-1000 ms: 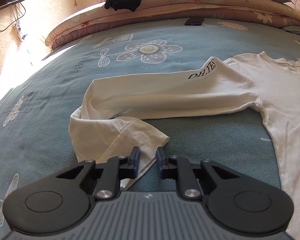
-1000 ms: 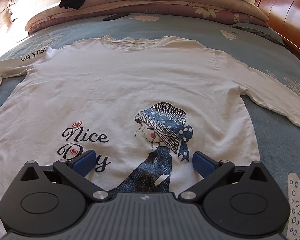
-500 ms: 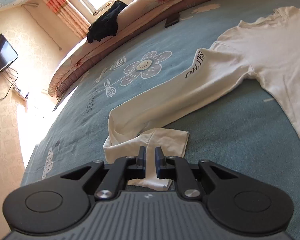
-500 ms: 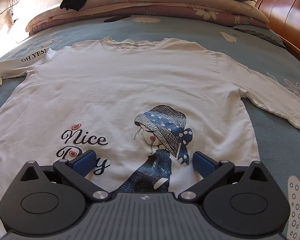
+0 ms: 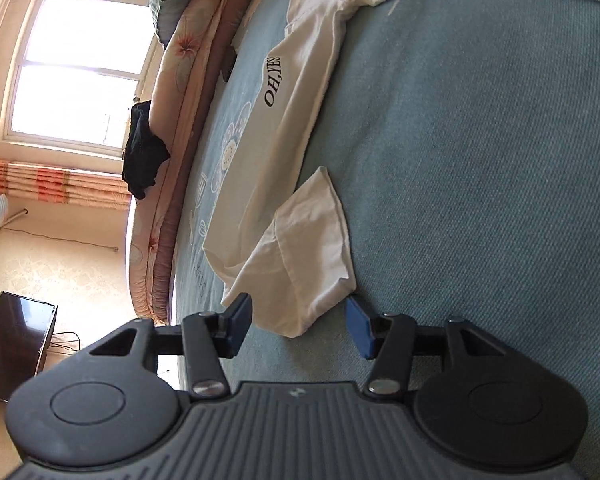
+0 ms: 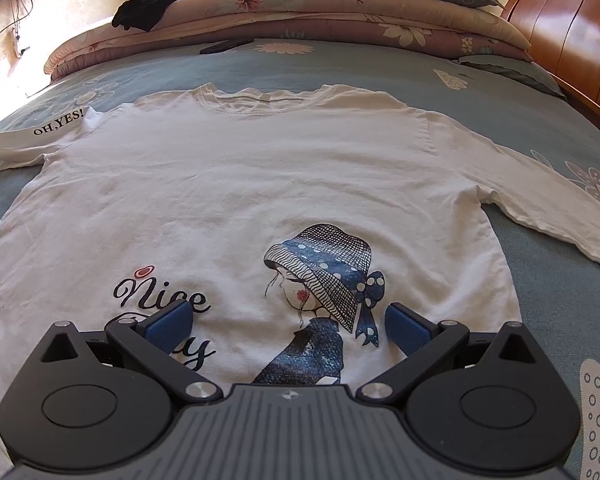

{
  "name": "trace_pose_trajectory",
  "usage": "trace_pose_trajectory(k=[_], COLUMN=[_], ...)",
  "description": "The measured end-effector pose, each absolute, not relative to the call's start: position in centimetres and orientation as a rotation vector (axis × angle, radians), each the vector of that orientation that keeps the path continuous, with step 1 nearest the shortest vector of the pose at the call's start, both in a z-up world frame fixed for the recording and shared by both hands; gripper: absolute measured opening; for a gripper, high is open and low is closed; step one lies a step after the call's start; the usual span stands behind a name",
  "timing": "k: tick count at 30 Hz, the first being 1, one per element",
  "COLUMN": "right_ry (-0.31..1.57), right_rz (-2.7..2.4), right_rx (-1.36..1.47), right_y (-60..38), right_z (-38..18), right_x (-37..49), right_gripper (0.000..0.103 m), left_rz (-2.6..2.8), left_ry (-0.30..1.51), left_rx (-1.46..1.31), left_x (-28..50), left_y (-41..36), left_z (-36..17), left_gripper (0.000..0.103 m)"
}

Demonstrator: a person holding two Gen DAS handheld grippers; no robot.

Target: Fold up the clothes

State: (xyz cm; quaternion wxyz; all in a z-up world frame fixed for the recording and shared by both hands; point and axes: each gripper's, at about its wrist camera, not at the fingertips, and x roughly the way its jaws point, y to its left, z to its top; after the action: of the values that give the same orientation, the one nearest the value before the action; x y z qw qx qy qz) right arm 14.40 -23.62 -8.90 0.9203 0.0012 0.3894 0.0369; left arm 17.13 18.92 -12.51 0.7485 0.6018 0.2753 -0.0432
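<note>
A white shirt [image 6: 260, 184] lies flat, print side up, on the bed [image 6: 380, 64], its long axis running from the hem near the right gripper [image 6: 288, 322] to the collar at the far quilts. Its sleeve [image 5: 284, 120] stretches out sideways, the cuff doubled back. The left gripper [image 5: 300, 326] has rolled since a second ago; its fingers, then clenched, have just been opening and now stand released around the cuff's tip. The right fingers are spread wide above the print. The hem is hidden behind the right gripper.
</note>
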Motion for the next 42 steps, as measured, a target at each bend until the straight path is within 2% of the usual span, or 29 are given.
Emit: trace_pose_trajectory(k=[3,5,7,11,15,16,17,21,26,31,35,42], right_ry=[0.793,0.797,0.803,0.799,0.789,0.788,0.787,0.781,0.769,0.766,0.761,0.757], right_rz=[0.056,0.049,0.042,0.027,-0.003,-0.009,-0.015,-0.022,-0.021,-0.022,-0.021,-0.019], right_rx=[0.004,0.005,0.007,0.014,0.028,0.031,0.034,0.040,0.040,0.041,0.040,0.036], right_y=[-23.4,-23.3,-23.2,-23.2,-23.0,-22.9,-22.9,-22.9,-23.0,-22.9,-23.0,-23.0], right_z=[-9.0,-8.9,-8.9,-8.9,-9.0,-9.0,-9.0,-9.1,-9.2,-9.2,-9.2,-9.2], right_x=[14.5,14.6,14.7,14.6,14.3,14.3,14.2,14.2,14.1,14.1,14.1,14.1], right_gripper=[0.103,0.103,0.103,0.103,0.103,0.103,0.103,0.103,0.103,0.103,0.103,0.103], left_rz=[-0.167,-0.225,-0.289,-0.414,-0.506,-0.513,-0.512,-0.471,-0.330,-0.125,0.064,0.275], left_ry=[0.560,0.548,0.545,0.557,0.676,0.715,0.738,0.746,0.693,0.658,0.616,0.597], left_rx=[1.393,1.455,1.534,1.666,1.659,1.632,1.595,1.423,1.019,0.521,0.197,-0.204], left_x=[17.1,16.9,16.6,16.8,18.4,18.8,19.1,19.4,20.2,23.0,24.2,25.2], left_y=[18.9,18.9,19.0,19.1,18.4,18.1,18.0,18.1,20.4,27.1,33.8,42.1], left_z=[-13.3,-13.9,-14.3,-14.2,-13.0,-12.7,-12.5,-11.6,-7.6,-1.7,1.2,-0.6], left_gripper=[0.038,0.026,0.018,0.017,0.016,0.010,0.004,0.003,0.003,0.003,0.003,0.003])
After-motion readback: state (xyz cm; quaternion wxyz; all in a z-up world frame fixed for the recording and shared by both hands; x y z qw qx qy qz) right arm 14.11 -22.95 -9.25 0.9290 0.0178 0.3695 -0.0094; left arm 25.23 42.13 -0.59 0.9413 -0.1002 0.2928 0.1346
